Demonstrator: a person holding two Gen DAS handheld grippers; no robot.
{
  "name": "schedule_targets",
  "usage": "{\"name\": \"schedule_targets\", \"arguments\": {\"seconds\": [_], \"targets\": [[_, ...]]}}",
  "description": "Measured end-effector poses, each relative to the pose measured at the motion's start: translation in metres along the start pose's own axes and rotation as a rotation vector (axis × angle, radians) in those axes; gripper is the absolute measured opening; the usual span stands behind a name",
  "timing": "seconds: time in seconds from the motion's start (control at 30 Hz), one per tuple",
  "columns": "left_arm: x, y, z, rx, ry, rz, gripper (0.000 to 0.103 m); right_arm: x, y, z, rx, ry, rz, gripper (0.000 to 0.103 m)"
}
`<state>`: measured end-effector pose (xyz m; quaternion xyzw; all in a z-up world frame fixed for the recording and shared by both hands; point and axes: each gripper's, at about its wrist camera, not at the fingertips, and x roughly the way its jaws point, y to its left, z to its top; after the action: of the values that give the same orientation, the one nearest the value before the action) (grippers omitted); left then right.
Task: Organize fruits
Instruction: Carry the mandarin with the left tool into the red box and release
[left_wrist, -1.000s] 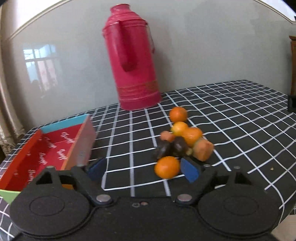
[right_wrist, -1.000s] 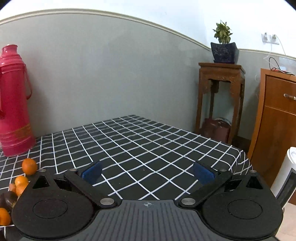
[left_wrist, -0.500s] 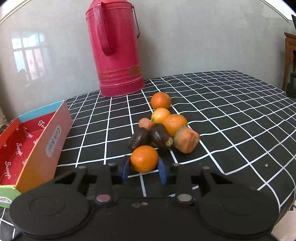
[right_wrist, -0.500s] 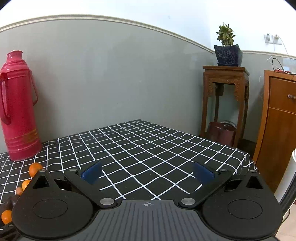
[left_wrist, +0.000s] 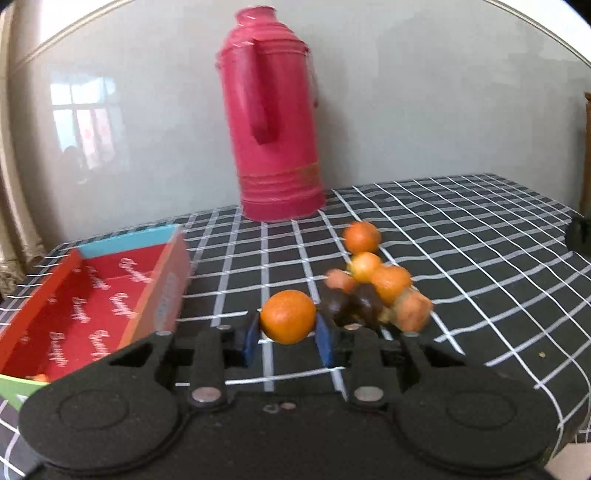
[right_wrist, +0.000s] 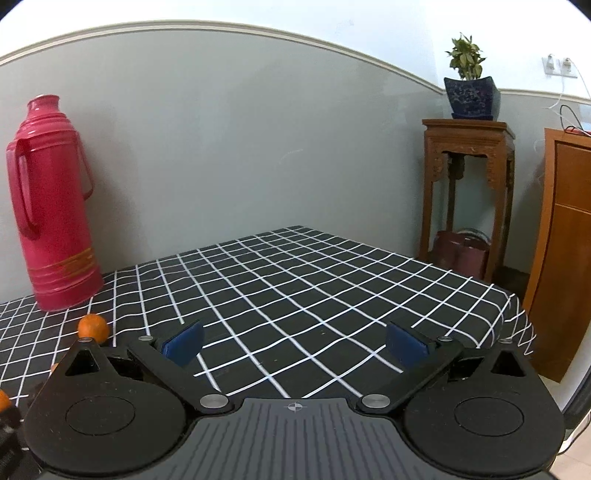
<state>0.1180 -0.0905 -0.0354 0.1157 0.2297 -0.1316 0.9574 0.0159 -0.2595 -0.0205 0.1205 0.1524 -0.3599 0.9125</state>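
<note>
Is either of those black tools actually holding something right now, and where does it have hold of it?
The left tool holds an orange, its blue pads pressed on the fruit's two sides. The right tool is open and holds nothing.

Black gripper bodies, blue fingers (right_wrist: 183, 341), silver screws

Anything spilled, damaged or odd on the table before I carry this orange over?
One thing: the brownish-orange fruit at the pile's right edge looks dented, perhaps spoiled, though blur hides detail. Otherwise the left gripper holds the round orange, the red cardboard box sits upright, and nothing is spilled.
</note>
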Motion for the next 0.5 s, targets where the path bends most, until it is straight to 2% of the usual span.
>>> {"name": "schedule_targets", "arguments": {"seconds": [0.3, 0.5], "targets": [[-0.014, 0.050, 0.004, -0.049, -0.047, 0.181, 0.023, -0.004, 0.024, -0.006, -0.021, 0.021, 0.073, 0.103], [-0.009, 0.093, 0.002, -0.119, 0.009, 0.326, 0.023, -0.008, 0.049, -0.014, -0.058, 0.054, 0.151, 0.103]]}}
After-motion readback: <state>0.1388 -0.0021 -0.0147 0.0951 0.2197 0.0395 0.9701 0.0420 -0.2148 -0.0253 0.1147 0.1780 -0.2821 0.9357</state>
